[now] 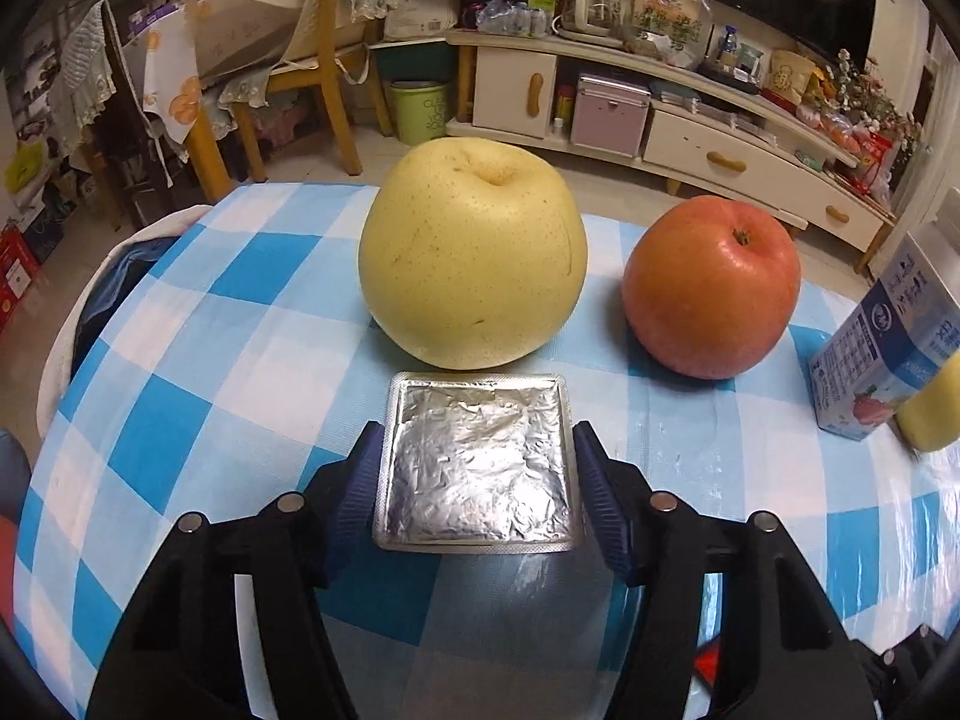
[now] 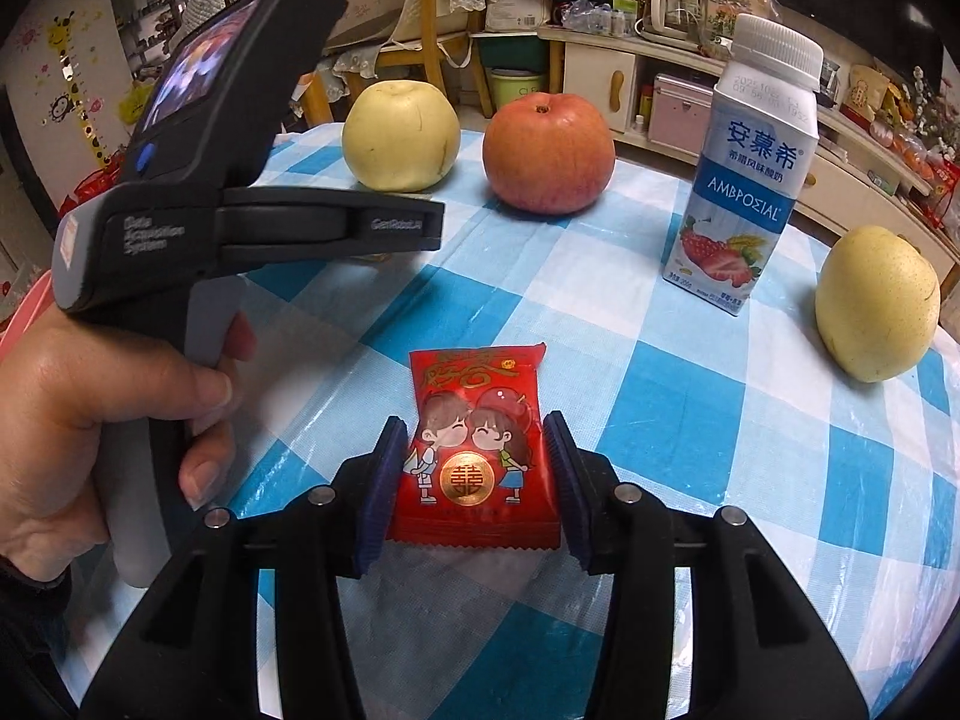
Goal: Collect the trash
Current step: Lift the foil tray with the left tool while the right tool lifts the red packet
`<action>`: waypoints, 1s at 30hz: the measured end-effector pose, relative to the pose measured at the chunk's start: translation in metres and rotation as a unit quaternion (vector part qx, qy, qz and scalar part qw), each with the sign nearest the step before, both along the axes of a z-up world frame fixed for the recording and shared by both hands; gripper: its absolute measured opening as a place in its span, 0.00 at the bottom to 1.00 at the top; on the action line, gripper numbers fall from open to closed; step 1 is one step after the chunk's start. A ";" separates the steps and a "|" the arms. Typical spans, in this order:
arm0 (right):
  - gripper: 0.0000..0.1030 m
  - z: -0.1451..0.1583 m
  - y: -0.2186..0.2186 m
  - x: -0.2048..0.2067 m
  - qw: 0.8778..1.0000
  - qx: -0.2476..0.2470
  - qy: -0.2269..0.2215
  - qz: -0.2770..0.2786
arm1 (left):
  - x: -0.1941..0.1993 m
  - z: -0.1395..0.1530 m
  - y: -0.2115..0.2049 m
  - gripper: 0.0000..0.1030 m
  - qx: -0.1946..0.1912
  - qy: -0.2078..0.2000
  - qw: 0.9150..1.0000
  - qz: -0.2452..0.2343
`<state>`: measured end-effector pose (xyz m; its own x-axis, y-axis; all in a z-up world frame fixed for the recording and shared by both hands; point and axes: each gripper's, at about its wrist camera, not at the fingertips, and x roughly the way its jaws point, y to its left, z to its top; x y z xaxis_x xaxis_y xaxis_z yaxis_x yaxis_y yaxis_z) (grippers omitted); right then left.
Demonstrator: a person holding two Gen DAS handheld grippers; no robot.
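A square silver foil blister pack (image 1: 480,462) lies flat between the blue pads of my left gripper (image 1: 478,438), which press on its left and right edges. It sits just in front of a big yellow pear. In the right wrist view, a red candy wrapper (image 2: 474,450) with two cartoon children on it sits between the pads of my right gripper (image 2: 475,426), which is shut on its sides. To the left there, a person's hand (image 2: 90,408) holds the black handle of the other gripper (image 2: 198,228).
On the blue-and-white checked tablecloth (image 1: 210,330) stand a yellow pear (image 1: 474,252), a red apple (image 1: 711,288), a strawberry yogurt bottle (image 2: 744,180) and a second pear (image 2: 876,306). Chairs and a cluttered low cabinet (image 1: 690,138) lie beyond the table's far edge.
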<state>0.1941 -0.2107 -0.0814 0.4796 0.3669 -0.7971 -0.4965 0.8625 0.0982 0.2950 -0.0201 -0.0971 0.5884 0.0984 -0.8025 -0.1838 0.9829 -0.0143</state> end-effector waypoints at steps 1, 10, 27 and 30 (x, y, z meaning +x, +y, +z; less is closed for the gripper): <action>0.47 0.000 0.000 0.000 1.000 0.000 0.000 0.000 | -0.001 0.000 0.000 0.61 -0.001 -0.001 1.000 -0.001; 0.47 0.002 0.000 0.002 1.000 0.003 -0.003 -0.005 | -0.041 0.011 0.017 0.61 0.020 -0.030 0.999 -0.017; 0.47 0.023 0.003 -0.035 0.999 -0.007 -0.033 -0.012 | -0.131 0.056 0.028 0.61 0.034 -0.051 0.996 -0.069; 0.74 0.020 0.007 -0.022 0.999 -0.016 -0.047 -0.018 | -0.140 0.061 0.037 0.61 0.029 -0.062 0.996 -0.065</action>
<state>0.1716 -0.2036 -0.0613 0.5657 0.3233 -0.7586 -0.4715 0.8815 0.0241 0.1545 0.0172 -0.0357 0.6938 0.0592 -0.7177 -0.0559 0.9980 0.0283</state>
